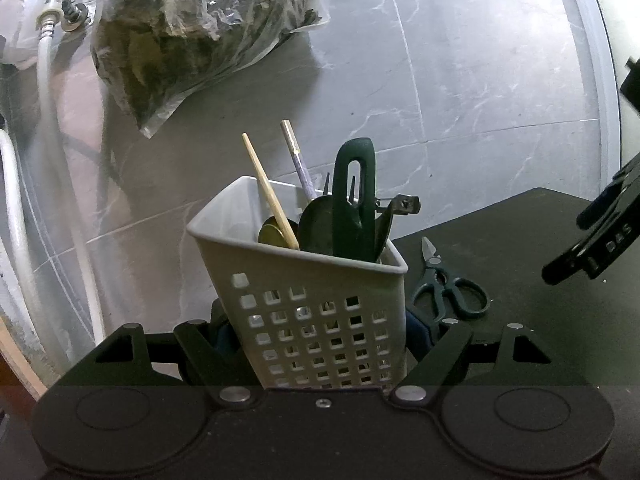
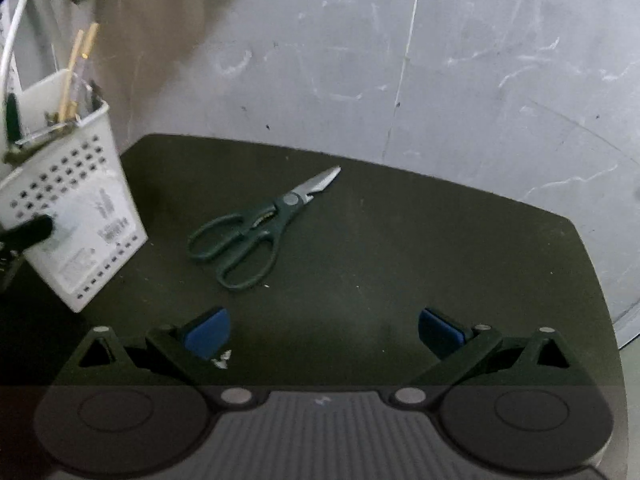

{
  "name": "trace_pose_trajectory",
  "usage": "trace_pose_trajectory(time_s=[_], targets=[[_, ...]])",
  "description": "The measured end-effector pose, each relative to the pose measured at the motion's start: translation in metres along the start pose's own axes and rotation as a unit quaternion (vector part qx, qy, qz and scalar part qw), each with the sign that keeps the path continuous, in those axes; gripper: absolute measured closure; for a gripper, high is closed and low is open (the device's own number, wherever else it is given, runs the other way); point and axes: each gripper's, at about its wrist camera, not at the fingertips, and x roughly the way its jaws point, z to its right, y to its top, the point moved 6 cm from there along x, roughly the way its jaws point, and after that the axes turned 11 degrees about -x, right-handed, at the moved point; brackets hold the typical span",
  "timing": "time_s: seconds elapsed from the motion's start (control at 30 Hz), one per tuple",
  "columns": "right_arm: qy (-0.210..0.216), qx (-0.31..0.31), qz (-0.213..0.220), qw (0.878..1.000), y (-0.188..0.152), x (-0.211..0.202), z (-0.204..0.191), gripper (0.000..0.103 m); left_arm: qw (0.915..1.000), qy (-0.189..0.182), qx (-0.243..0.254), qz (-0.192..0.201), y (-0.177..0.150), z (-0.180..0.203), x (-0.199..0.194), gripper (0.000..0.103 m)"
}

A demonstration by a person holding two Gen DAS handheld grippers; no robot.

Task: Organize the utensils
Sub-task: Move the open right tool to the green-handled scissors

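Right wrist view: black mat [image 2: 400, 264], largely bare.
Utensil caddy [image 1: 316, 304]: tilted, clamped by left gripper [image 1: 320, 340].
Kitchen scissors [image 2: 256, 224]: flat on mat, beside caddy.
Right gripper [image 2: 324, 330]: jaws wide, empty.
Advice: straddle pivot, close squarely, lift level.
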Motion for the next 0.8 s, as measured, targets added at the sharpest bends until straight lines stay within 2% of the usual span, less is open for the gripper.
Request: trace_pose_trajectory(time_s=[0.3, 0.47, 0.53, 0.67, 0.73, 0.8], targets=[[-0.016, -0.106, 0.004, 0.994, 0.021, 0.04, 0.0, 0.0, 0.9997, 0.022, -0.008, -0.004, -0.001, 0.001, -0.005, 0.022], [0.013, -0.155, -0.008, 0.988, 0.028, 0.066, -0.015, 0.0, 0.9993, 0.035, -0.013, -0.007, -0.001, 0.002, -0.007, 0.022], [0.046, -0.178, 0.004, 0.983, 0.033, 0.069, -0.031, 0.0, 0.999, 0.04, -0.016, -0.008, -0.001, 0.002, -0.008, 0.022], [0.101, -0.261, 0.049, 0.959, 0.047, 0.063, -0.059, 0.0, 0.9986, 0.048, -0.02, -0.008, -0.001, 0.002, -0.009, 0.022], [0.113, -0.316, 0.064, 0.94, 0.056, 0.06, -0.064, 0.0, 0.9984, 0.052, -0.022, -0.008, 0.0, 0.002, -0.009, 0.022], [0.108, -0.369, 0.067, 0.921, 0.062, 0.063, -0.06, 0.0, 0.9982, 0.055, -0.023, -0.008, 0.0, 0.002, -0.009, 0.022]])
